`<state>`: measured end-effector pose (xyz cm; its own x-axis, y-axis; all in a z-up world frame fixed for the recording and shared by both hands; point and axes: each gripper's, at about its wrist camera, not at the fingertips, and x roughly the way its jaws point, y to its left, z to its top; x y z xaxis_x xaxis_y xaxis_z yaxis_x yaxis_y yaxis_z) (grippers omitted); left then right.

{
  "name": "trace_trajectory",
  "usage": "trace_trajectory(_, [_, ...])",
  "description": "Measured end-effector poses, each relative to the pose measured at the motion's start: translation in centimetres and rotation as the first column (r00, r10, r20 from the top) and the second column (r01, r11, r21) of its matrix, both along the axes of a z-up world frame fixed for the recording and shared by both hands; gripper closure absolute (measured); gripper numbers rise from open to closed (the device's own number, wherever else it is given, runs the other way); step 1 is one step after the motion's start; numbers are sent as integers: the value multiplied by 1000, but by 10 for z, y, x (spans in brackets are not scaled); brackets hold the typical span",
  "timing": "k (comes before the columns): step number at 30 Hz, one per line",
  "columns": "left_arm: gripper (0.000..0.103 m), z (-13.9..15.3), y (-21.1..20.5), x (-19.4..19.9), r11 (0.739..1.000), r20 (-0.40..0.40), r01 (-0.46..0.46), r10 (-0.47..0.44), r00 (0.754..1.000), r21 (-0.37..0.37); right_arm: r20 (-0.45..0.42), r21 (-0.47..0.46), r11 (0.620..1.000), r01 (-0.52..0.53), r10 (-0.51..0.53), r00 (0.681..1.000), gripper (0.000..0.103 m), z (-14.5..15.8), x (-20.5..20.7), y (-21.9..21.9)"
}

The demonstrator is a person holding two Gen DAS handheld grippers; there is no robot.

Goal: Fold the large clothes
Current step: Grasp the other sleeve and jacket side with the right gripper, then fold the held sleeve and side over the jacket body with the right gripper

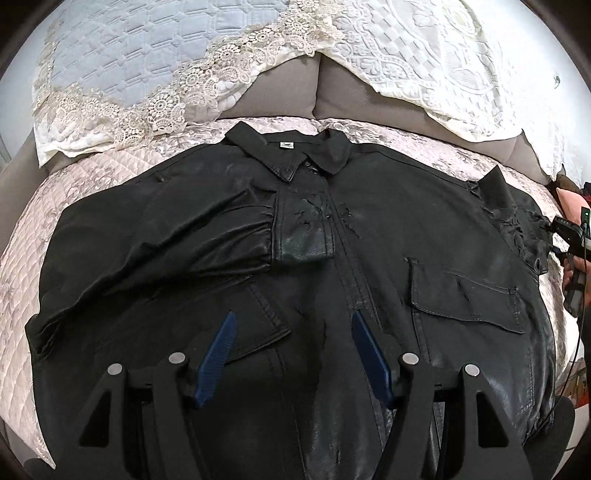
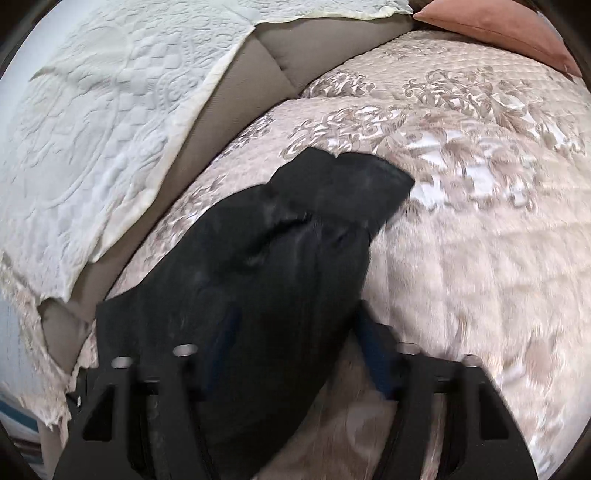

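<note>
Jacket hem: the black jacket (image 1: pixel 295 258) runs under the left tool (image 1: pixel 291 354) and off the bottom edge of the left wrist view, so its lower edge is unseen.
Right sleeve: in the right wrist view the sleeve (image 2: pixel 280 258) is smeared by motion; its folds and cuff detail cannot be read.
Right tool (image 2: pixel 295 354): its blue pads are blurred and partly covered by the sleeve; whether they press the cloth cannot be told.
Right tool, seen from the left: only a dark sliver (image 1: pixel 569 236) at the right edge, cut off.
Collar label (image 1: pixel 286 145): too small to read.
Cushion (image 2: pixel 498 29): cropped by the top right edge.
</note>
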<state>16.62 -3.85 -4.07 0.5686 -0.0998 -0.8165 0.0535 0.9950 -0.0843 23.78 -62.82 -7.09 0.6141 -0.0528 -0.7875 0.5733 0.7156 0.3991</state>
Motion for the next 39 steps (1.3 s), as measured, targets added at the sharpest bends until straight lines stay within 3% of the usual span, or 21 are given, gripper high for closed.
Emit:
trace_trajectory(3, [36,2,7,-3,1000,-1,-14,14,1000,-13,8,38,999,-24,24,1000,101,8,4,0])
trace_trajectory(8, [36,11,20,-13,999,21,-30,30,999,-30,150,-67,983,-172,181,972,101,81,-4,48])
trace_trajectory(12, [36,17,30,-20,998,40,-45,47,998,-51,271,-145,929,-339,367,890,101,143,-7,121])
trace_trajectory(15, [36,23,39,-29,995,58,-60,65,996,-75,295,-207,854,-476,519,802,101,167,-5,198])
trace_trajectory(19, [36,27,54,-40,992,74,-87,93,993,-86,268,-209,727,-654,686,676,100,150,1,293])
trace_trajectory(21, [36,26,63,-43,990,73,-108,115,991,-92,230,-166,646,-745,760,608,96,124,4,342])
trace_trajectory(22, [36,26,69,-44,988,71,-119,126,989,-94,206,-144,619,-772,782,589,92,110,7,356])
trace_trajectory(25, [36,25,81,-47,984,67,-146,153,986,-102,145,-44,526,-849,844,516,81,64,-1,401])
trace_trajectory(26, [36,25,84,-47,983,68,-150,158,985,-104,132,-28,505,-863,857,497,73,55,-5,408])
trace_trajectory(27, [36,25,86,-48,983,70,-152,160,985,-105,123,-17,488,-872,867,483,60,49,-10,413])
trace_trajectory(29, [36,25,87,-46,982,73,-153,161,984,-109,126,3,469,-883,876,465,50,41,-21,415])
trace_trajectory(31, [36,25,85,-43,983,77,-144,153,985,-116,155,20,473,-881,869,470,50,42,-34,405])
trace_trajectory(33, [36,25,80,-40,984,78,-130,140,987,-119,174,19,514,-857,843,509,50,43,-38,389])
trace_trajectory(37, [36,26,67,-37,987,88,-93,105,991,-129,178,86,669,-739,719,671,50,28,-19,346])
trace_trajectory(39, [36,28,64,-37,988,94,-84,96,991,-131,170,147,715,-683,662,730,48,15,-4,332])
